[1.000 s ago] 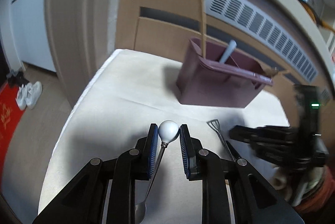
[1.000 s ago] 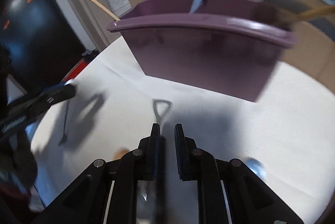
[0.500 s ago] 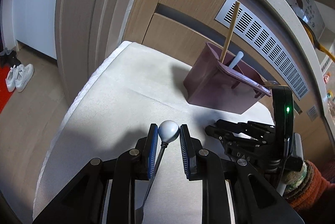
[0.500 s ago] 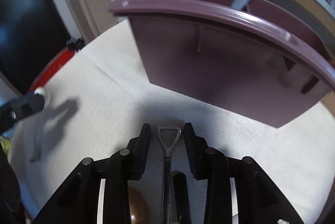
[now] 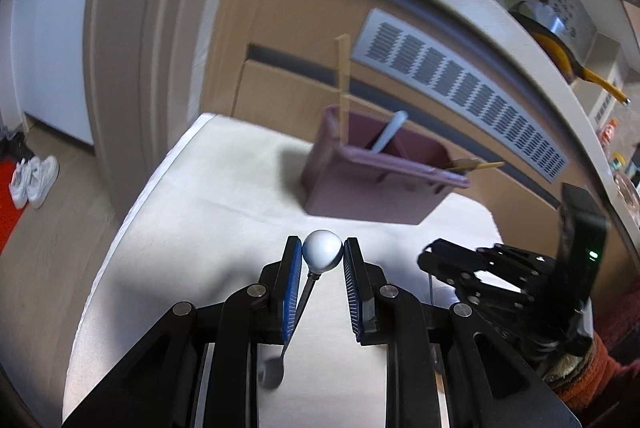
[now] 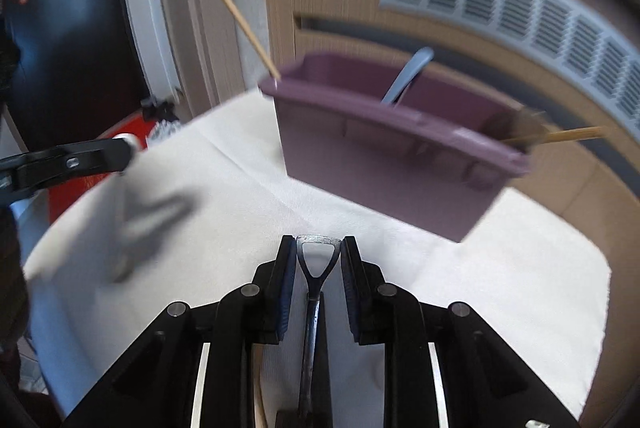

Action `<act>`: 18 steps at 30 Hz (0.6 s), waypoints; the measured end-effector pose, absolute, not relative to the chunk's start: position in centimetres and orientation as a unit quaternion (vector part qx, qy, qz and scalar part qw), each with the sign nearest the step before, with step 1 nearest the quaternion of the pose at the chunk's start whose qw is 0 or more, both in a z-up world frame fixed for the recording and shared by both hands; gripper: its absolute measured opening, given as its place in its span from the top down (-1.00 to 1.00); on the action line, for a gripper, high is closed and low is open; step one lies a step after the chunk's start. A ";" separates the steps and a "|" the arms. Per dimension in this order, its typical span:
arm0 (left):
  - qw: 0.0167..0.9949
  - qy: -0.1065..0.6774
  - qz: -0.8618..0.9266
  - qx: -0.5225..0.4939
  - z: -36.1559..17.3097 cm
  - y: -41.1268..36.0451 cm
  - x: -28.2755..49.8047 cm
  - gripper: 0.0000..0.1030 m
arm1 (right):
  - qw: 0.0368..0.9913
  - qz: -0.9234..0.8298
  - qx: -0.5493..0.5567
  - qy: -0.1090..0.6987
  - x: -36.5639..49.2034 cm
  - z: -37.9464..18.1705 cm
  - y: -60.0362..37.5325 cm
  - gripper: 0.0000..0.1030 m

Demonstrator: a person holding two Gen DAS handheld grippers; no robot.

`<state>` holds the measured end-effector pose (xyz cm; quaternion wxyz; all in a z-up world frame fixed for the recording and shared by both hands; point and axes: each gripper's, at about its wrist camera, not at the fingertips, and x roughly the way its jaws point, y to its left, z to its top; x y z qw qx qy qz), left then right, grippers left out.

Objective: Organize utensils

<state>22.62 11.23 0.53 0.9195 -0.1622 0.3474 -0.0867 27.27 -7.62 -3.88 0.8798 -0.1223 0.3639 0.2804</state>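
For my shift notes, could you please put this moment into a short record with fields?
left tongs: shut on the ball-topped spoon, its bowl hanging below
right tongs: have just been closing; pads grip the loop-handled utensil
purple caddy: on the white cloth, ahead of both tongs
in caddy: wooden stick, pale handle, wooden utensil

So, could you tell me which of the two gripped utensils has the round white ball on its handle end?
The spoon in the left gripper; the utensil in the right gripper ends in a flat metal loop instead.
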 end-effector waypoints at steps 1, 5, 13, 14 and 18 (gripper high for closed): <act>0.922 0.342 -0.091 -0.157 1.2 10.6 22.4 0.57 | 0.885 0.283 -0.117 0.351 26.4 -3.0 -8.4 0.61; 0.928 0.327 -0.099 -0.149 3.1 9.0 21.8 0.57 | 0.897 0.290 -0.101 0.317 24.7 -0.5 -9.9 0.61; 0.933 0.317 -0.107 -0.134 5.2 6.9 21.5 0.57 | 0.909 0.295 -0.096 0.278 23.7 2.6 -12.3 0.93; 0.932 0.319 -0.108 -0.135 5.1 6.8 21.6 0.57 | 0.898 0.312 -0.094 0.295 24.1 2.5 -12.4 0.93; 0.930 0.321 -0.107 -0.141 4.6 7.2 21.6 0.57 | 0.862 0.338 -0.082 0.369 25.0 -0.4 -12.5 0.74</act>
